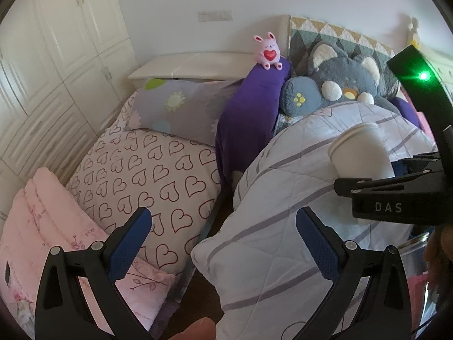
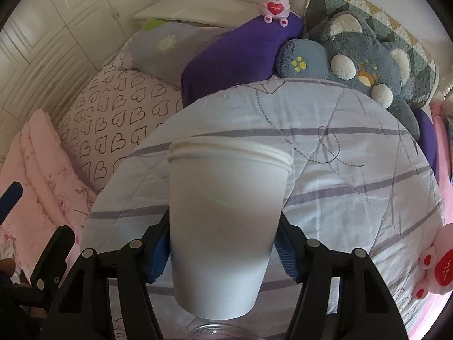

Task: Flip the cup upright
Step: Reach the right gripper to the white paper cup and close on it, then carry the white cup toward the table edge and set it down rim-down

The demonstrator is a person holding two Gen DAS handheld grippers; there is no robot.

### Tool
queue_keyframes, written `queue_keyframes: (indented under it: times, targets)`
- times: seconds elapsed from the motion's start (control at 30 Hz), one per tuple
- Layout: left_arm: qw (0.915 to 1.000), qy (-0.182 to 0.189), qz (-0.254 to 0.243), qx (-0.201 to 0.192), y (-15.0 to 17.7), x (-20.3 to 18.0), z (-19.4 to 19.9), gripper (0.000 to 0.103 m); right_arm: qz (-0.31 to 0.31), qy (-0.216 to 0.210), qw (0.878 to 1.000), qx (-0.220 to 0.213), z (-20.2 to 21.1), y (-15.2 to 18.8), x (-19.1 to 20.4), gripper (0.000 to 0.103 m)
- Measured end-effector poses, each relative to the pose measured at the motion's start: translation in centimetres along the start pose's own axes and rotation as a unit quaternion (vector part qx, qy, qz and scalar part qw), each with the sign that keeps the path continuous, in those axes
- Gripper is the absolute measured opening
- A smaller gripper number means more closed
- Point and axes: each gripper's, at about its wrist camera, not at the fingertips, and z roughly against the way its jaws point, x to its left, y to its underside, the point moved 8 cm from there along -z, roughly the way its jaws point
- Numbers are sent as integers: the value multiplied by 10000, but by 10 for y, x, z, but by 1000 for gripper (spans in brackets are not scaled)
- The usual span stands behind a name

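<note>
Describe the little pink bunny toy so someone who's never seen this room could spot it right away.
Start at the bed's white headboard and find the long purple bolster lying between the floral pillow and the big grey plush cat. The bunny sits on the bolster's far end. It is the only small pink toy there, long-eared and holding a red heart.

I'm looking into a home bedroom. A bed (image 1: 158, 170) fills most of my view, spread with a heart-print sheet, a flowered grey pillow (image 1: 175, 107) and a striped quilted duvet (image 2: 354, 170). A folded pink blanket (image 1: 45, 226) lies at the near left corner. Against the white headboard (image 1: 198, 62) I see a large grey plush cat cushion (image 1: 339, 85), a purple bolster (image 1: 252, 107) with a small pink bunny toy (image 1: 269, 52) perched on it, and a patchwork quilt (image 1: 334, 36). White panelled wardrobe doors (image 1: 56, 42) line the left wall.
</note>
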Motion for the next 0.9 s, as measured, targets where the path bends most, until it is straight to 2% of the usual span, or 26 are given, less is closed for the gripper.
queue_keyframes:
  times: [0.3,0.47,0.67,0.9]
  targets:
    - [9996,-16,38,-270,3,4,49,103,-83,-100,9982,-584,56,0,2,65]
    - [9986,59,-2,-523,11,0,93,103,-105,-133,9960,-875,104,20,5,65]
    - [9974,198,-152,-672,40,-16,141,103,-318,-199,9924,-1171,154,79,-1,65]
    - [9968,376,-403,-584,95,-46,179,103,-778,-292,9892,-1207,176,171,-21,65]
